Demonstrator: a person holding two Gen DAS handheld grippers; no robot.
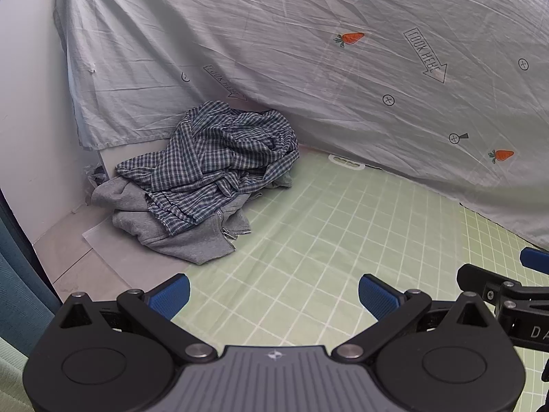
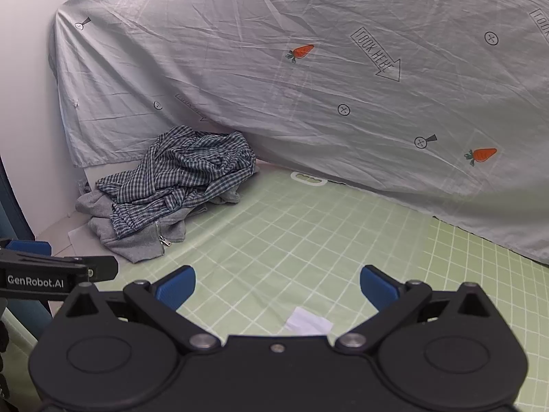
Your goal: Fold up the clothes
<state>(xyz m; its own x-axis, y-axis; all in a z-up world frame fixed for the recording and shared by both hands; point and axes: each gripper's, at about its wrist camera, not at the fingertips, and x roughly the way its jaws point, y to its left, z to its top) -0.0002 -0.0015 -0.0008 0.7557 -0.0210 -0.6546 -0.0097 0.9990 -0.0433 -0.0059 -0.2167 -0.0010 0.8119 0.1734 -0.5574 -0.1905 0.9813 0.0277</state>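
A crumpled blue-checked shirt (image 1: 219, 158) lies on top of a grey zip hoodie (image 1: 192, 237) in a heap at the far left corner of the green grid mat (image 1: 326, 240). The heap also shows in the right wrist view, shirt (image 2: 185, 171) over hoodie (image 2: 140, 240). My left gripper (image 1: 274, 297) is open and empty, low over the mat, short of the heap. My right gripper (image 2: 278, 290) is open and empty beside it, over the mat (image 2: 308, 233). Its blue fingers (image 1: 535, 257) show at the right edge of the left view.
A grey sheet (image 1: 308, 51) printed with carrots and arrows hangs behind the mat. A white wall (image 1: 31, 103) closes the left side. A small white paper scrap (image 2: 308, 322) lies on the mat under my right gripper. A white plastic tab (image 1: 346, 163) sits at the mat's far edge.
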